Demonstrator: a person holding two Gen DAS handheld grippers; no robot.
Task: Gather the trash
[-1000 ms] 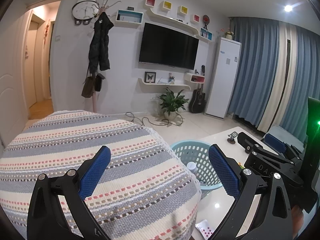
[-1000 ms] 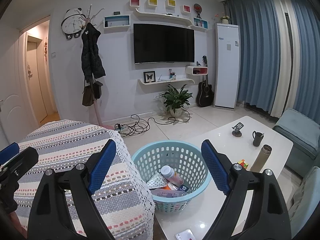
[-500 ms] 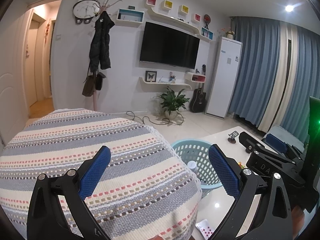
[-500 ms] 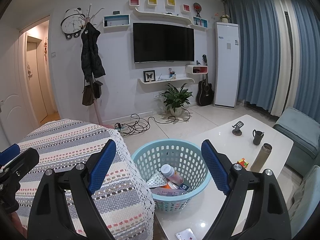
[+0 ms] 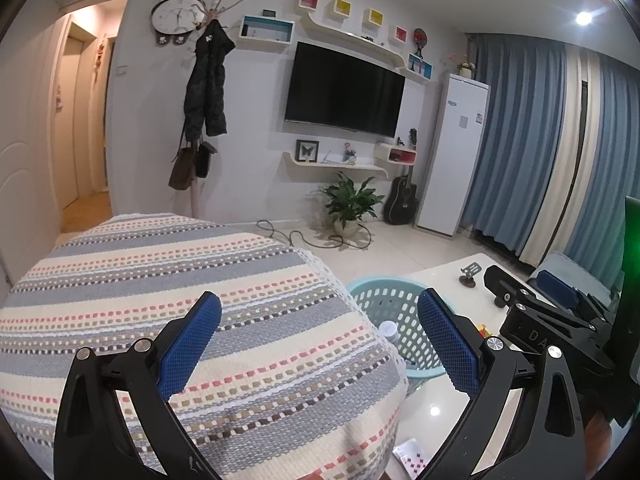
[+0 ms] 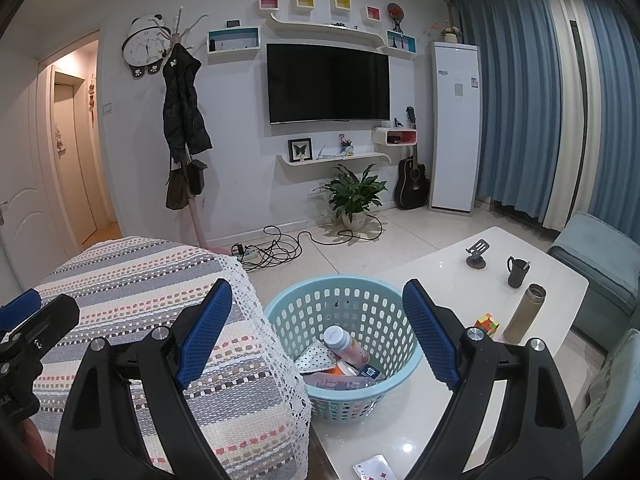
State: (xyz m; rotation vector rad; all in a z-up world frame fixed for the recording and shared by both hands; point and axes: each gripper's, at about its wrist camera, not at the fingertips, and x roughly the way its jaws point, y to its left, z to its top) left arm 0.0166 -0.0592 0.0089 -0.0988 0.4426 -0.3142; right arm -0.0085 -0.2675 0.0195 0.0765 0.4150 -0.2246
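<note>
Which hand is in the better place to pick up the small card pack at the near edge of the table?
Right. The right gripper is open over the table, near the pack. The left gripper, also open, hangs mostly over the striped cover.

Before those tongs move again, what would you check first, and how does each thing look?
1. Right tongs empty, jaws wide: ok.
2. Left tongs empty, jaws wide: ok.
3. Blue basket upright on the white table: ok.
4. Trash inside it, including a bottle: ok.
5. A small card lies at the table's near edge; whether it is trash: cannot tell.
6. Striped cover free of trash: ok where visible.
</note>
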